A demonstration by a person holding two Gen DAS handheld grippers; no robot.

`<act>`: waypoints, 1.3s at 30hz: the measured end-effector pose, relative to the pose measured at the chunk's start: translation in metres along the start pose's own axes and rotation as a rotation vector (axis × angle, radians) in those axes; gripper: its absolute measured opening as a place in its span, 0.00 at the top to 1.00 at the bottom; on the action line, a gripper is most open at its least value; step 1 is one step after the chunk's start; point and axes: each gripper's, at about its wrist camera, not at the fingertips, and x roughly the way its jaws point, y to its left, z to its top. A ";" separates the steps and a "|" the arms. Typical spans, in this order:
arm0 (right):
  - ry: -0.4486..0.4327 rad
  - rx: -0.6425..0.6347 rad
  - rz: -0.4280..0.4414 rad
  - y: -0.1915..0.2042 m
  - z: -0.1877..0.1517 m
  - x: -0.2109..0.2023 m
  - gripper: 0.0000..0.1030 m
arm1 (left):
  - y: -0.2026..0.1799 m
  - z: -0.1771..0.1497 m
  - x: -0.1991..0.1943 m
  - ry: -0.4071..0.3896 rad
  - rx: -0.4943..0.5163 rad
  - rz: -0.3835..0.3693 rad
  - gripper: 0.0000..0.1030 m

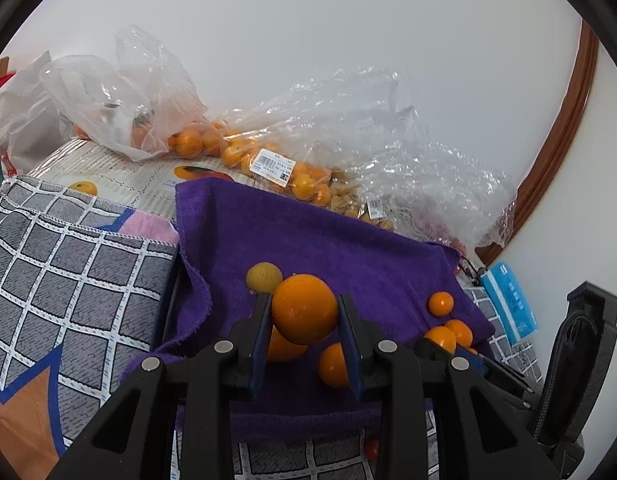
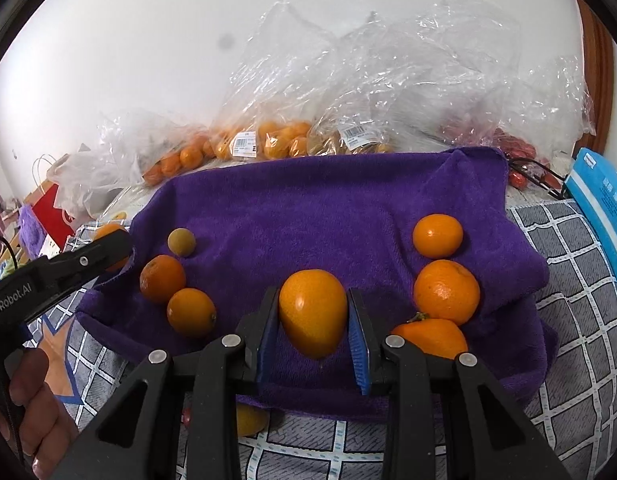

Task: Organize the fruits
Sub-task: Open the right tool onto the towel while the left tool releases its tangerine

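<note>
Fruit sorting under way on a purple towel [image 2: 308, 208] spread over a checked cloth [image 2: 568, 320], seen mostly from the right wrist. At far left the left gripper [image 1: 304, 312] is clamped on an orange [image 1: 304, 308], held just above the towel's left group. That group so far: a small pale yellowish fruit [image 2: 181, 242] at the back, then two oranges in front of it, one [image 2: 162, 279] touching the other [image 2: 191, 312].

In the middle, the right gripper [image 2: 313, 312] is clamped on an egg-shaped orange [image 2: 313, 312], held above bare towel between the two groups.

At right stands a second group: a small orange [image 2: 438, 236] at the back, a larger one [image 2: 446, 292] just in front, and a third with a stem [image 2: 432, 340] nearest the camera, partly hidden by the gripper's frame.

Along the wall behind, clear plastic bags [image 2: 268, 136] hold many more oranges, with a bag of red fruit [image 2: 508, 140] further right. One yellow fruit [image 2: 248, 420] lies off the towel's near edge.

By these pictures the job looks roughly begun rather than nearly done: a handful laid out, two in hand awaiting a place, the bags largely full.
</note>
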 end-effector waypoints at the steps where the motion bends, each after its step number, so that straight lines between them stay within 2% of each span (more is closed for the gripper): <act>1: 0.002 0.001 0.001 0.000 0.000 0.000 0.68 | -0.001 -0.001 0.001 0.004 0.004 0.003 0.70; 7: 0.021 0.019 0.011 -0.004 0.000 0.004 0.68 | 0.000 -0.004 0.004 0.026 0.000 0.003 0.70; 15: -0.004 0.019 0.008 -0.005 0.001 -0.001 0.68 | 0.005 -0.005 0.012 0.079 -0.039 -0.008 0.70; 21: -0.041 0.027 -0.004 -0.005 0.002 -0.009 0.68 | 0.005 -0.006 0.012 0.080 -0.033 0.002 0.70; 31: -0.048 0.098 -0.009 -0.018 0.004 -0.010 0.67 | 0.004 -0.006 0.014 0.085 -0.021 0.001 0.70; 39: -0.047 0.094 -0.008 -0.017 0.005 -0.008 0.67 | 0.002 -0.007 0.012 0.083 -0.018 -0.012 0.70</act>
